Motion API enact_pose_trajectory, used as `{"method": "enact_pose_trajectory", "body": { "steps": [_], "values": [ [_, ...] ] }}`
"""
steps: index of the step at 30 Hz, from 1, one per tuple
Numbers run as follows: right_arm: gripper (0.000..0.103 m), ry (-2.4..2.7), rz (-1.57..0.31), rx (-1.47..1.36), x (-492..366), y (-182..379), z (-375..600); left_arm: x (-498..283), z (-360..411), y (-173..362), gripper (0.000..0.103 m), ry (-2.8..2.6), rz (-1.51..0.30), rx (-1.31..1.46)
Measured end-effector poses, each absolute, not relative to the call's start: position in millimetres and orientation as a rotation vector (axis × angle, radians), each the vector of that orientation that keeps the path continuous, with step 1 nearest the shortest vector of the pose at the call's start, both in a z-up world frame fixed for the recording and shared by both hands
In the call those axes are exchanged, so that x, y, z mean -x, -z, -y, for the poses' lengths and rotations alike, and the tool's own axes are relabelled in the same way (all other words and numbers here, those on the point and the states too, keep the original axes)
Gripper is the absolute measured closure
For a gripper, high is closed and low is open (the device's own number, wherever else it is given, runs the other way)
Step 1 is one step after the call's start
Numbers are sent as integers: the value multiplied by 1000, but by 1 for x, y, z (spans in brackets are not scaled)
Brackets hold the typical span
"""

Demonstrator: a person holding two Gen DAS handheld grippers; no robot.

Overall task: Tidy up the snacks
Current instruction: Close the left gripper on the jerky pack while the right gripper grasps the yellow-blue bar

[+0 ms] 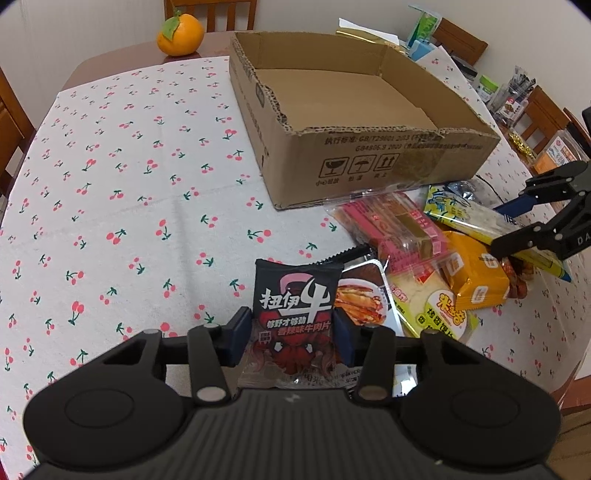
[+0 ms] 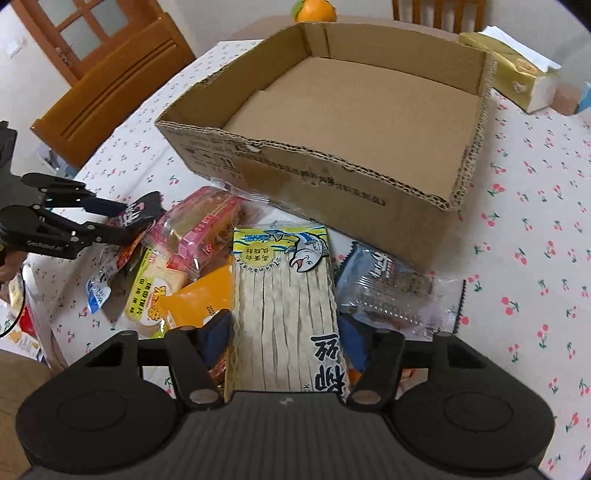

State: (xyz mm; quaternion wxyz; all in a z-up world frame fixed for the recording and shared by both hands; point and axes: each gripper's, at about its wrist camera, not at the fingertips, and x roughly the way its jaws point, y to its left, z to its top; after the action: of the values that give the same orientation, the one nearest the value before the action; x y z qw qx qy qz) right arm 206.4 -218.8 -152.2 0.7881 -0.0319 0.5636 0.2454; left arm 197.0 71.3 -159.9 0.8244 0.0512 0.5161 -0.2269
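Pick-up step: left gripper (image 1: pixel 293 338) is gripping the black beef-slice packet (image 1: pixel 297 306), right gripper (image 2: pixel 286 334) is clamping the fish-strip pack (image 2: pixel 286 295), both next needing lifting into the empty cardboard box (image 2: pixel 295 162)

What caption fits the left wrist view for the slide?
Left gripper shut on a black beef-jerky packet beside the snack pile, empty cardboard box ahead on the cherry-print tablecloth.

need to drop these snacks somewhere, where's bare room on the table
Free: the cardboard box floor, and the cherry tablecloth between box and orange. Crowded: the snack pile against the box's near wall.
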Motion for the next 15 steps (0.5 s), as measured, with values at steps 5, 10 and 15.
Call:
{"method": "enact_pose_trajectory", "body": {
  "steps": [5, 10, 15],
  "values": [
    [40, -517, -1185, 64, -200, 144, 217, -195, -69, 151, 58, 479, -1089, -116],
    [40, -514, -1149, 59, -189, 125, 216, -188, -68, 137, 58, 465, -1080, -120],
    [40, -494, -1097, 45, -181, 101, 214, -180, -64, 116, 58, 460, -1056, -124]
  ]
}}
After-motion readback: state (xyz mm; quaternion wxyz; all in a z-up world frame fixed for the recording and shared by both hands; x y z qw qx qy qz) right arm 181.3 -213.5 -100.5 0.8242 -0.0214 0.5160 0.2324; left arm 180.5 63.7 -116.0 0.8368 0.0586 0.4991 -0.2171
